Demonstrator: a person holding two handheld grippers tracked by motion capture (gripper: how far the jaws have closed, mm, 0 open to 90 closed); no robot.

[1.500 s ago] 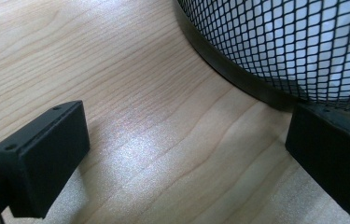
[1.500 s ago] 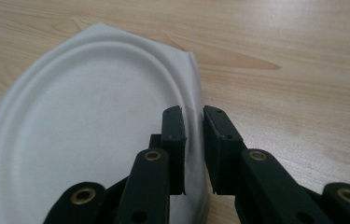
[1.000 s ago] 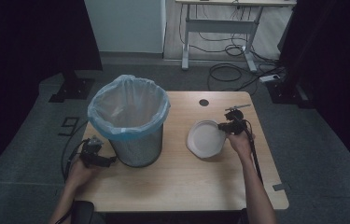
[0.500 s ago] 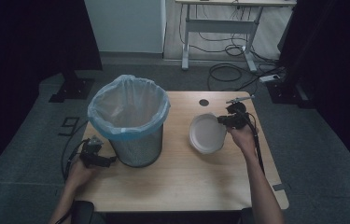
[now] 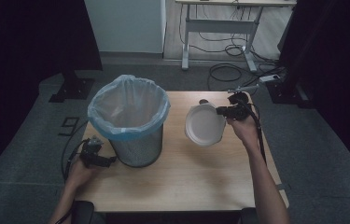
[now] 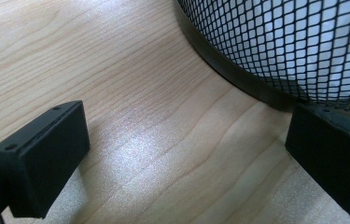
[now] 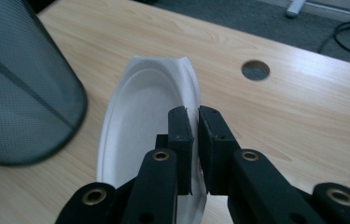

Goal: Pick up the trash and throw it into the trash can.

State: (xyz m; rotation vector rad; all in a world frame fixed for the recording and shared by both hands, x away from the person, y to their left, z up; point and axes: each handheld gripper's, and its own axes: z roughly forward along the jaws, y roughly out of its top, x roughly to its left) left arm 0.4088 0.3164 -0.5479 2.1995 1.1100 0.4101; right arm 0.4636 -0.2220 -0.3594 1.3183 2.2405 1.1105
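The high view is dimly lit, its sides lost in near-black. A soft overhead sheen is seen on the wooden table in the left gripper view. The mesh bin (close to the lens) is blurred.

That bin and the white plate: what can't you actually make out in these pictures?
- Bottom of the bin, high view: the pale bag lining it hides whether anything lies inside.
- Plate rim, right gripper view: the right hand-held gripper covers the pinched part, and the picture's bottom edge cuts it off.
- Bin base, left gripper view: one jaw of the open left hand-held gripper covers a stretch.
- Dark hole in the table, high view: partly behind the plate.
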